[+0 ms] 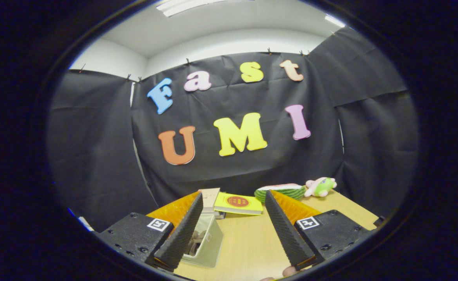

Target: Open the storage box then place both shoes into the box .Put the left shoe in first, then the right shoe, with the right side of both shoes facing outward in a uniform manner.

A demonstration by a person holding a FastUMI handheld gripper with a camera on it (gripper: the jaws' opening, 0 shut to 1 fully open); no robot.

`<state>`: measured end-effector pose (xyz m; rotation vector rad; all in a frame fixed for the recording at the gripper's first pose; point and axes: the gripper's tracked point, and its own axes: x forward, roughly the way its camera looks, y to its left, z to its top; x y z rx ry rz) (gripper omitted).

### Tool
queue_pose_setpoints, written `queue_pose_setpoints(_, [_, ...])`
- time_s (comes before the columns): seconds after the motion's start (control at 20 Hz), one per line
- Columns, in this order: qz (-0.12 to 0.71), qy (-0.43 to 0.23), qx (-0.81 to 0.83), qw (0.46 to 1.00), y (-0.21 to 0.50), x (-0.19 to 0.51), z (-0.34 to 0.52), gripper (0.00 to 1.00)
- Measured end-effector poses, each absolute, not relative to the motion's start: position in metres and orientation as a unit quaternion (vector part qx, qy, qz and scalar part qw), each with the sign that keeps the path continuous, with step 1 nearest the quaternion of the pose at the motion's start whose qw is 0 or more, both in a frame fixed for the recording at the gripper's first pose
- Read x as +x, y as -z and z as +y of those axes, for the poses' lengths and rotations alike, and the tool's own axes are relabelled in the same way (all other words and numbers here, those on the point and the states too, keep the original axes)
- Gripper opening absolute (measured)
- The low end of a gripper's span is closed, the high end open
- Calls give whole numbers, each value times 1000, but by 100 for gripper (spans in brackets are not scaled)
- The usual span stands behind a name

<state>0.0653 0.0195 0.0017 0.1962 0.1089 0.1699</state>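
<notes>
My gripper (233, 194) is open, its two fingers spread wide above the wooden table (248, 242), with nothing between them. A pale storage box (209, 244) stands on the table just behind my left finger (182, 234), which hides part of it. Something grey-brown shows inside the box (196, 238); I cannot tell whether it is a shoe. The box's top looks open toward me.
Beyond the fingers a yellow book (238, 203) lies next to a pale book (210, 197). Farther back right sit a watermelon-shaped cushion (281, 191) and a green and pink plush toy (321, 186). A small pinkish shape (289, 270) shows under my right finger.
</notes>
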Motion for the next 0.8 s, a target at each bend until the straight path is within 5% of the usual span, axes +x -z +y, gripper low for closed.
queue_pose_setpoints(0.8, [31,-138,-39,989,-19,36,51,100])
